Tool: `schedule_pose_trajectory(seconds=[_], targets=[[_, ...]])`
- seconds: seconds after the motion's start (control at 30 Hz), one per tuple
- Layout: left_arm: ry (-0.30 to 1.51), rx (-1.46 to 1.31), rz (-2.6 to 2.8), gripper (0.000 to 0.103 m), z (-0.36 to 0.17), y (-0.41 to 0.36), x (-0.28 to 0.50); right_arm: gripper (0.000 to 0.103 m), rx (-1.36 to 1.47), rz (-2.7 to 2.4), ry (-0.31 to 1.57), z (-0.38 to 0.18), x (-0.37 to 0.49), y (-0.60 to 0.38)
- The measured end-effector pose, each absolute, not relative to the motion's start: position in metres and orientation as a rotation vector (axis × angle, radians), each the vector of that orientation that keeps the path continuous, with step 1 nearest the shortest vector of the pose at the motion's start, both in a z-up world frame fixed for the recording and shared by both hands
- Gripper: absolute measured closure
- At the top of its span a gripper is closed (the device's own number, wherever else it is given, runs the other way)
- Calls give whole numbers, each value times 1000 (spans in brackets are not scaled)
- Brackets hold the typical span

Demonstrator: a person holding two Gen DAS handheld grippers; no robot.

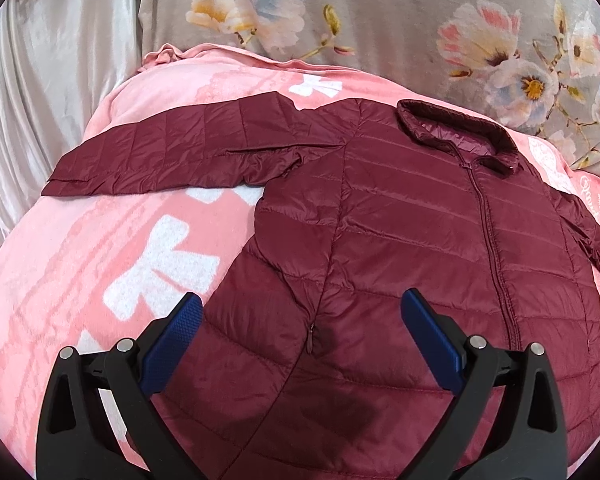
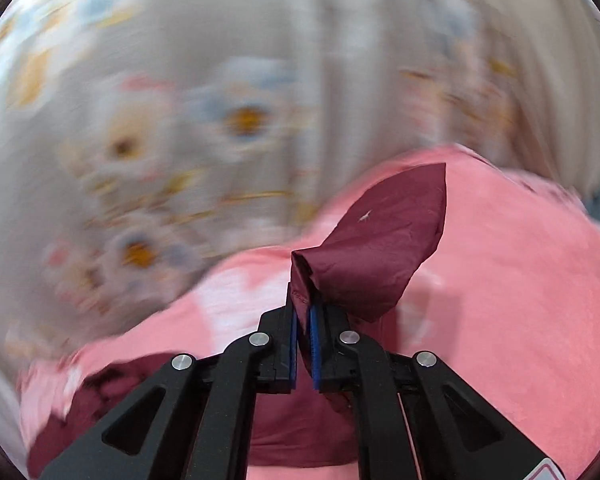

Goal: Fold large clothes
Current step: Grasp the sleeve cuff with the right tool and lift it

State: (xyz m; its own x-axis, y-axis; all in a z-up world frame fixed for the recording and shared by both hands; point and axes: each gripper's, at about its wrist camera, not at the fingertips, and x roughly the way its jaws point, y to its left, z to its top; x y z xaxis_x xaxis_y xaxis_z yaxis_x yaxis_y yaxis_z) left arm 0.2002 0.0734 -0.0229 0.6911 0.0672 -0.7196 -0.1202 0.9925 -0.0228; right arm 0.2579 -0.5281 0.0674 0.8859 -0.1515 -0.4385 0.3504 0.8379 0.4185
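A maroon quilted jacket (image 1: 400,216) lies front-up and zipped on a pink blanket (image 1: 100,240) with white bow shapes, filling the left wrist view from its middle down to 6 o'clock. Its collar (image 1: 456,128) sits toward 1 o'clock, one sleeve (image 1: 172,148) stretches flat toward 9 o'clock, and the other sleeve trails off the body at 3 o'clock. A small pocket zip shows on the jacket near 6 o'clock. Beyond the blanket, from 11 to 2 o'clock, lies a grey floral cover (image 1: 380,20), with pale satin cloth (image 1: 60,60) at 10 o'clock. The left gripper (image 1: 300,308) hovers over the lower part of the jacket with its jaws spread wide and only the flat jacket front seen between the blue pads. In the right wrist view, much blurred, the right gripper (image 2: 303,312) has its jaws pressed together, pinching a fold of the maroon jacket (image 2: 384,248); the pinched cloth rises from the pads and flares toward 1 o'clock above the pink blanket (image 2: 520,280). More maroon cloth shows near 7 o'clock beneath the black gripper arms, and the floral cover (image 2: 160,140) fills the upper left.
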Motion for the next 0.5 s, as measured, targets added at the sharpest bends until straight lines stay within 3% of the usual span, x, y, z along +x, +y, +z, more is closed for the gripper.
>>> schedule_pose_trajectory(seconds=[0.1,0.2,0.5], targets=[[788,-78,94,6,-18,73,199,97,343,-67,410,107,271,-431],[776,-91,75,6,-11,75,196,97,270,120,463,111,274,-349],[774,-141,-13,6,1,87,201,97,211,456,706,29,288,-176]])
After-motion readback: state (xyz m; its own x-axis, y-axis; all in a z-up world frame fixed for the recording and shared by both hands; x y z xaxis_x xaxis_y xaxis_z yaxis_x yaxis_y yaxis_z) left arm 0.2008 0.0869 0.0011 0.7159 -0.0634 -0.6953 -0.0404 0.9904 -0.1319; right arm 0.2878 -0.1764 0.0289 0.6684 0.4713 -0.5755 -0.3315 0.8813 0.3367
